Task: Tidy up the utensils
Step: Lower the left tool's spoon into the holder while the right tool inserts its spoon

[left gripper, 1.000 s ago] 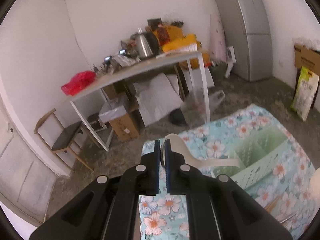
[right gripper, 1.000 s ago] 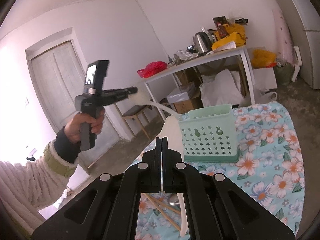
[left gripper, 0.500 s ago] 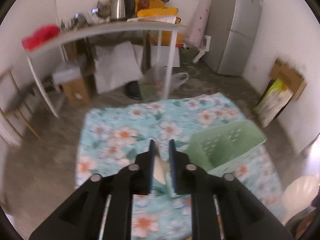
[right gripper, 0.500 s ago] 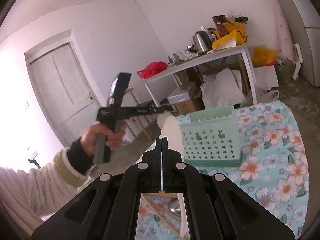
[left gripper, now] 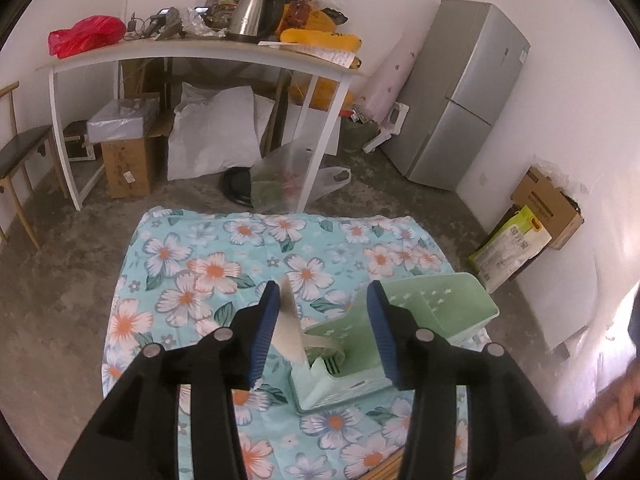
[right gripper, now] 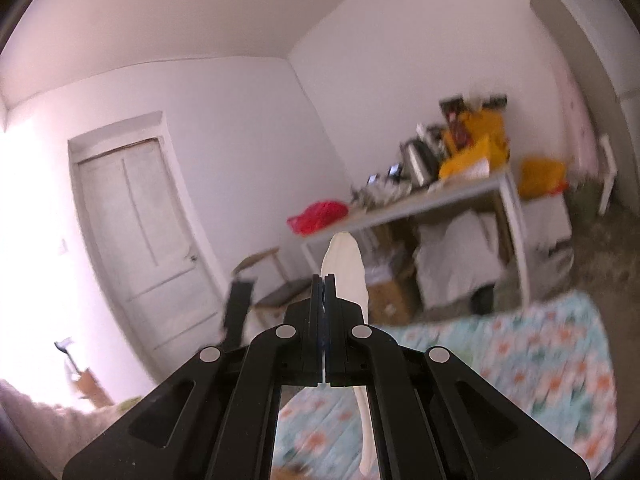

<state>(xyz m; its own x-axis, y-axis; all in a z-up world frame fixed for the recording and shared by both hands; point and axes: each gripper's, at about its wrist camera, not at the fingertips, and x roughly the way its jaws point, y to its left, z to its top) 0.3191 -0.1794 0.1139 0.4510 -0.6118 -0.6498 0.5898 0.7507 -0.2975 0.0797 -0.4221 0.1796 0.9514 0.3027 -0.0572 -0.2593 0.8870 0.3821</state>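
The left gripper [left gripper: 322, 330] tilts down over the green utensil basket [left gripper: 436, 336] on the floral-clothed surface [left gripper: 208, 276], its jaws just opened off the cream rice paddle [left gripper: 290, 330] now standing in it, while the level right gripper [right gripper: 324, 334] stays clamped on another cream paddle [right gripper: 348, 276].

Lived-in home storeroom: bare concrete floor [left gripper: 52, 320], silver fridge [left gripper: 460, 92], white counter [left gripper: 192, 50] heaped with kettle [left gripper: 256, 12], bags, clutter; cardboard boxes [left gripper: 128, 164] below, panelled door [right gripper: 136, 236].
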